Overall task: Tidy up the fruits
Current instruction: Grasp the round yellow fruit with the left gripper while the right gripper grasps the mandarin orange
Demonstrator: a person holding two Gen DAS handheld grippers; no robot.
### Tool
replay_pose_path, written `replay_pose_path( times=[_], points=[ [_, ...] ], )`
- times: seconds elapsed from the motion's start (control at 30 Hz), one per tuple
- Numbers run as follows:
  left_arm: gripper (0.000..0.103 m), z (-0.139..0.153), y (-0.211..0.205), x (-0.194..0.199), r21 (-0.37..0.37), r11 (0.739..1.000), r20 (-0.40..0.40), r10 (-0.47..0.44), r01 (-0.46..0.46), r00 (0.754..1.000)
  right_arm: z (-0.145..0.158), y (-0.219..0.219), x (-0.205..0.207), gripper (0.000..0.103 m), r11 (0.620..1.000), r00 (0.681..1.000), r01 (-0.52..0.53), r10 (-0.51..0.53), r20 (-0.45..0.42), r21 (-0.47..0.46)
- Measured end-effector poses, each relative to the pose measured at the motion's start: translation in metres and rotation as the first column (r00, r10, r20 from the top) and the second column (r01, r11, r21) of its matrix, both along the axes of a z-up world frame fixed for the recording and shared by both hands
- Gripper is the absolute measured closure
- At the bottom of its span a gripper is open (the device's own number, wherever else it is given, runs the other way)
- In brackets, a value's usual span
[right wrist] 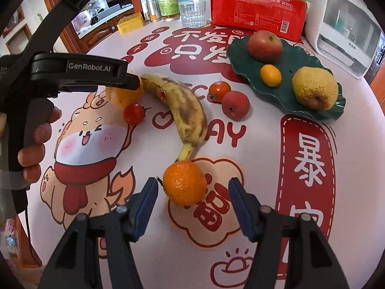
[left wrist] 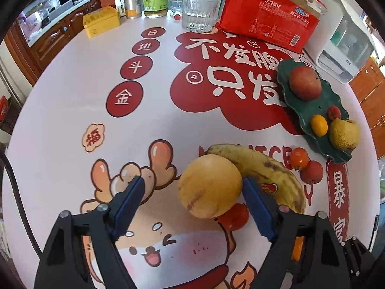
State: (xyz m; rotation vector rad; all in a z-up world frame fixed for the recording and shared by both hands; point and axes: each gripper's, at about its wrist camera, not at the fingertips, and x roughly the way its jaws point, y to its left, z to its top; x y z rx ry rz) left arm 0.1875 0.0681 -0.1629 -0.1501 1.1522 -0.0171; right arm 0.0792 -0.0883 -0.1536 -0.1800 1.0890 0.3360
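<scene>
Left gripper (left wrist: 192,185): jaws wide apart around the yellow round fruit (left wrist: 209,186); right pad touches it, left pad stands clear. Fruit rests on the tablecloth (left wrist: 72,110) against the banana (left wrist: 269,171).

Right gripper (right wrist: 193,187): jaws spread, flanking the orange (right wrist: 184,182) without contact. Green plate (right wrist: 243,67) holds apple (right wrist: 264,45), pear (right wrist: 314,91).

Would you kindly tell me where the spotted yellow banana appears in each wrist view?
Left wrist: the spotted yellow banana lies lower right, behind the round yellow fruit.
Right wrist: the banana runs down the centre, stem toward the camera.
Shared landmark: the dark green leaf-shaped plate.
</scene>
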Motion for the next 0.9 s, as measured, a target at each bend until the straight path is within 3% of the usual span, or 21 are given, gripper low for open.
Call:
replay_pose_path(
  times=[0.2,0.4,0.9],
  points=[
    [0.050,-0.010,-0.006,0.003,-0.050,0.999,-0.037,-0.023,0.021,0.999,-0.002,0.002,0.000,0.053,1.000,1.000,-0.012,0.012,0.001,0.008],
    [0.051,-0.010,-0.007,-0.001,-0.047,0.999,-0.019,-0.017,0.016,1.000,-0.004,0.007,-0.003,0.065,0.999,0.999,-0.034,0.034,-0.006,0.008],
    [0.052,0.005,0.003,-0.036,-0.030,0.999,-0.043,-0.024,0.023,0.999,-0.005,0.010,-0.006,0.065,0.999,0.999,-0.041,0.041,-0.001,-0.030]
  ],
)
